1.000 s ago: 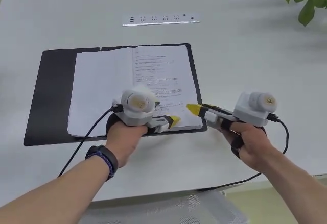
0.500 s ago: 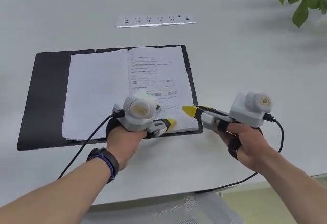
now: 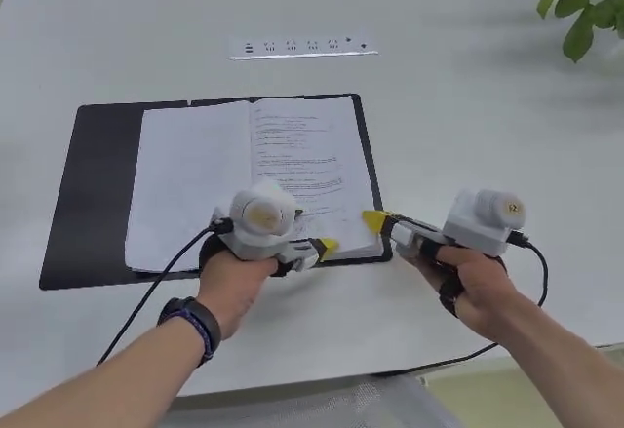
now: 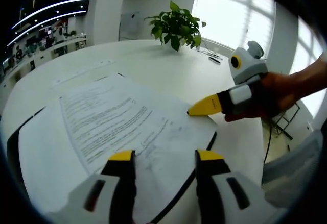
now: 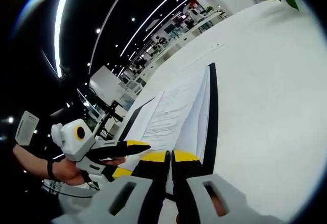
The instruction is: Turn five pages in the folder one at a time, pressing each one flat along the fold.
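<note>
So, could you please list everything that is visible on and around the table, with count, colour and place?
table: one, white, under everything
folder: one, black, open, middle of table
pages: several, white, in folder; blank side left, printed side right
power strip: one, white, beyond folder
plant: one, green, far right corner
cables: two, black, one from each gripper
watch: one, dark, left wrist
left gripper: one, grey with yellow tips, open, over printed page's near edge
right gripper: one, same colours, shut, at pages' near right corner
hands: two, holding the grippers
</note>
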